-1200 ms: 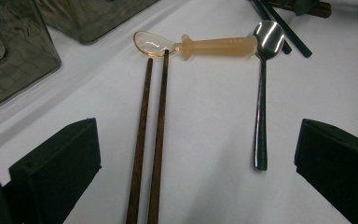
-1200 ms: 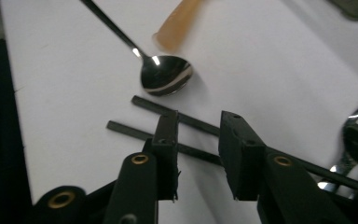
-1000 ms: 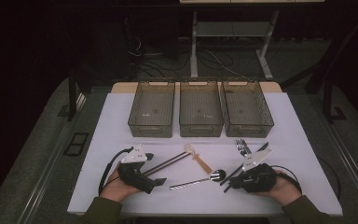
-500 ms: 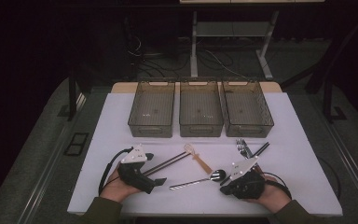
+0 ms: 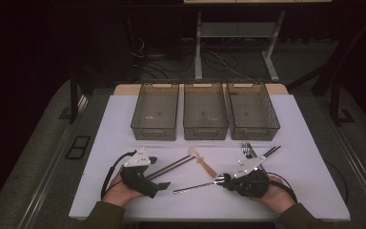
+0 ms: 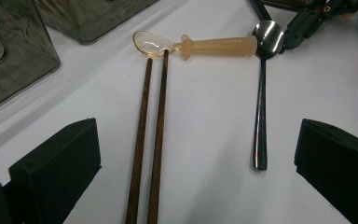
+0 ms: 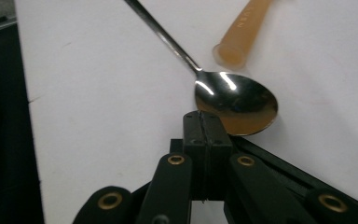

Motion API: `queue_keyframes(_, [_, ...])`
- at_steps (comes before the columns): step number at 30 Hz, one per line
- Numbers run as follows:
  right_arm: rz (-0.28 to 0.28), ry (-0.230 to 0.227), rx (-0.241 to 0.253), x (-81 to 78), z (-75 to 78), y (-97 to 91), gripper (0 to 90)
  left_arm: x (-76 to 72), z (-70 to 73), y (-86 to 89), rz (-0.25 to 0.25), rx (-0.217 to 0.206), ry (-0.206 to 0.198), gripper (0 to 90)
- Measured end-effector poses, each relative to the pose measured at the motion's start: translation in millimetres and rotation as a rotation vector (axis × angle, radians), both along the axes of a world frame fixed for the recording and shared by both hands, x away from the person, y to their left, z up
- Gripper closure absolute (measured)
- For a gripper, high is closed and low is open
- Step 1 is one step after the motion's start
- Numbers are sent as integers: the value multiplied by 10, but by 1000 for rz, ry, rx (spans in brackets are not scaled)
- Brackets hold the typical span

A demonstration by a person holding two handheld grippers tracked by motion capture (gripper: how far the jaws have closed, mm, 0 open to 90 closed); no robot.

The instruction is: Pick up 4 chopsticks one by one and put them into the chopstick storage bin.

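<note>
A metal spoon lies on the white table, its bowl pointing right. My right gripper is shut, its tips pressed together just short of the bowl's rim with nothing between them. My left gripper rests open at the front left. Between its wide jaws I look along two brown chopsticks and the metal spoon's handle. An orange plastic spoon lies across beyond them.
Three empty smoky plastic bins stand in a row at the back. A fork and dark chopsticks lie behind the right gripper. Cables trail from both grippers near the front edge.
The right gripper has shifted a little to the left, up to the metal spoon's bowl. The left gripper has stayed put.
</note>
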State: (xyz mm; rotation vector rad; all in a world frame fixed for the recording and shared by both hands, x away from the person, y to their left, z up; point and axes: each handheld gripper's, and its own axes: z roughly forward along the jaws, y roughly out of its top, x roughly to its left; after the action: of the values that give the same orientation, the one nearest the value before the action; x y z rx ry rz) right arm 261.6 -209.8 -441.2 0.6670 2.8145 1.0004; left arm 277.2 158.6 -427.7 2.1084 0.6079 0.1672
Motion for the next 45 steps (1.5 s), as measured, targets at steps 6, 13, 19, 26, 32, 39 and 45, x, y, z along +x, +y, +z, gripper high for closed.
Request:
queue_keyframes(6, [-25,-7,4,35,-2,1,900,-2,0,-1,2,-1,3,0])
queue_keyframes(13, [-54,-17,4,78,-3,-9,900,-4,-1,-3,3,-2,4,0])
queue_keyframes(19, [-82,-32,2,125,-6,-33,900,-4,-2,-5,3,-2,5,0])
queue_keyframes(26, [-115,-45,7,202,-2,-89,900,-2,-4,-9,0,1,5,0])
queue_keyframes(32, [-125,-43,24,228,27,-148,900,-3,-2,-7,3,-2,6,0])
queue_keyframes(39, [-172,-62,70,264,126,-348,898,-1,2,-1,-1,-2,-1,0])
queue_keyframes(45, [-219,-59,83,368,193,-625,763,-3,-3,-6,3,-3,7,0])
